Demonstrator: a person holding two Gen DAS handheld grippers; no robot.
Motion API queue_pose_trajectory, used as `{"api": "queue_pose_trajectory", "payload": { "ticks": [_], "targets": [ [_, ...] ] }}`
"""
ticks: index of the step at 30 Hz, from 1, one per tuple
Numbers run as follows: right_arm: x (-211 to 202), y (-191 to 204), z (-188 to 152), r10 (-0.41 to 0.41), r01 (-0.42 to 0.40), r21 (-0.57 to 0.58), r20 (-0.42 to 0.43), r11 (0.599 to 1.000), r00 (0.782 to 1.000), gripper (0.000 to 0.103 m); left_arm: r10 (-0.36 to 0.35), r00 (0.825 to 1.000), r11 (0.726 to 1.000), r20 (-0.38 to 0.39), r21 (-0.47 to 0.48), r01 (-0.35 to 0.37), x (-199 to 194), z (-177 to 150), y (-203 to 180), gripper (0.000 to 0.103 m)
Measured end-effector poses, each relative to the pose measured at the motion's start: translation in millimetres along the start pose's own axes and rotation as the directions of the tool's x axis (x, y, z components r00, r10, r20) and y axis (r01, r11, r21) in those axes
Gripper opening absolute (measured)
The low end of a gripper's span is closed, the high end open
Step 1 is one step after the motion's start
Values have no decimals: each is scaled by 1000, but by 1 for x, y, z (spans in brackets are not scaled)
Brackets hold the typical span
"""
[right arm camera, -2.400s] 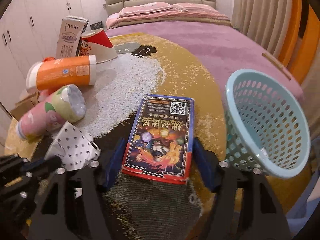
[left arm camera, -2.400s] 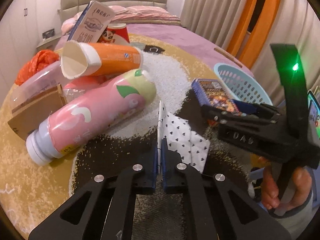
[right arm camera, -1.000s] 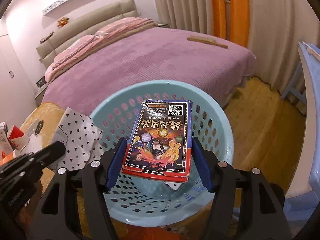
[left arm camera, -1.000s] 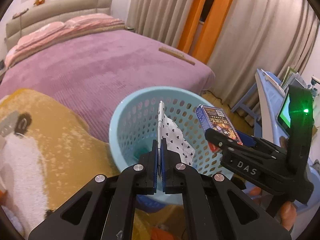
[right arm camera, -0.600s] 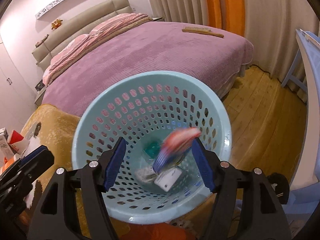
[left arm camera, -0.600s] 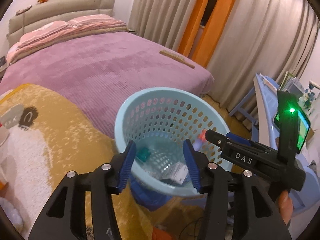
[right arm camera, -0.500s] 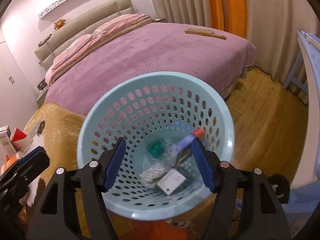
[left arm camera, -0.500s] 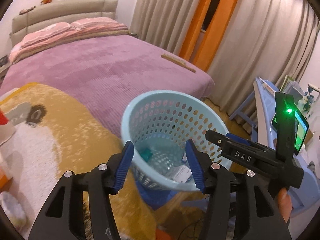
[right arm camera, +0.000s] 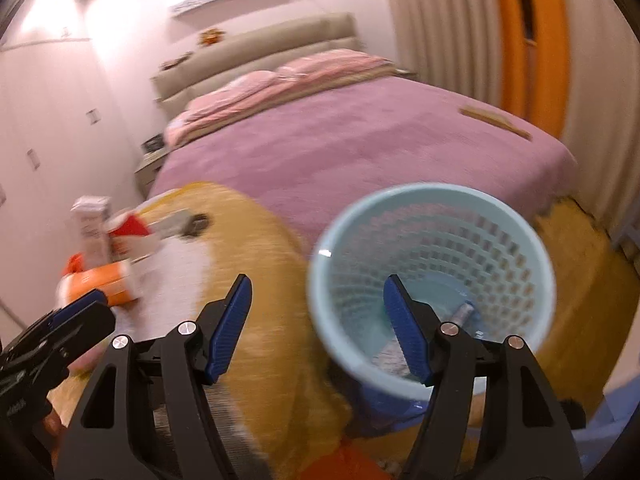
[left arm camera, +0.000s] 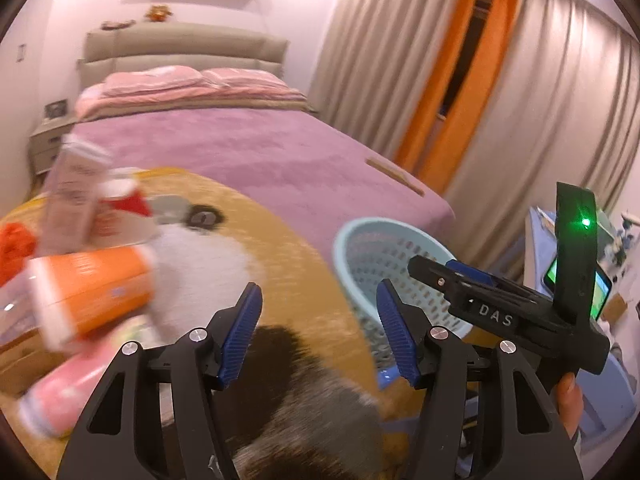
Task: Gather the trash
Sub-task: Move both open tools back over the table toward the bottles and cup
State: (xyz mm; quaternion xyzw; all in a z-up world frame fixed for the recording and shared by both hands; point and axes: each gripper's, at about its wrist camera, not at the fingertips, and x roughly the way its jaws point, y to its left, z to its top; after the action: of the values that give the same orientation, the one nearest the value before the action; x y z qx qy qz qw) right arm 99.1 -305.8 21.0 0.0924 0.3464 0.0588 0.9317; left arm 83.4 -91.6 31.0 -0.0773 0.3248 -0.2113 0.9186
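Some trash inside basket, right-wrist view only

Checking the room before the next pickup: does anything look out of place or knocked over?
Yes. An orange paper cup and a pink plastic bottle lie tipped on their sides on the yellow rug, with a carton among them, all outside the pale blue basket.

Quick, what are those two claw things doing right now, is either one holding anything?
Left gripper: jaws opening, nothing between them.
Right gripper: open, holding nothing; the blue basket sits beyond it.
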Motion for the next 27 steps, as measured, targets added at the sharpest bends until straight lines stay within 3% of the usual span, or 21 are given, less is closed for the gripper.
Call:
{"api": "queue_pose_trajectory", "payload": {
  "ticks": [3, 8, 12, 16, 20, 27],
  "targets": [
    [-2, 30, -3, 71, -71, -52, 1, 996, 997, 65, 60, 998, 998, 28, -12, -60, -25, -4, 20, 59],
    [9, 88, -12, 147, -150, -158, -29, 976, 989, 64, 231, 971, 972, 58, -51, -228, -64, -13, 63, 59],
    [21, 129, -23, 185, -197, -233, -75, 952, 980, 45, 317, 947, 945, 54, -109, -310, -87, -20, 104, 57],
    [26, 168, -37, 225, -251, -289, -121, 924, 967, 44, 369, 929, 919, 30, -162, -360, -103, -30, 143, 57],
    [29, 200, -54, 243, -283, -335, -157, 899, 957, 44, 373, 928, 909, -8, -196, -367, -112, -43, 170, 53],
    [40, 219, -55, 247, -294, -339, -175, 894, 953, 44, 304, 952, 926, -28, -226, -302, -109, -52, 190, 53]
  ]
}}
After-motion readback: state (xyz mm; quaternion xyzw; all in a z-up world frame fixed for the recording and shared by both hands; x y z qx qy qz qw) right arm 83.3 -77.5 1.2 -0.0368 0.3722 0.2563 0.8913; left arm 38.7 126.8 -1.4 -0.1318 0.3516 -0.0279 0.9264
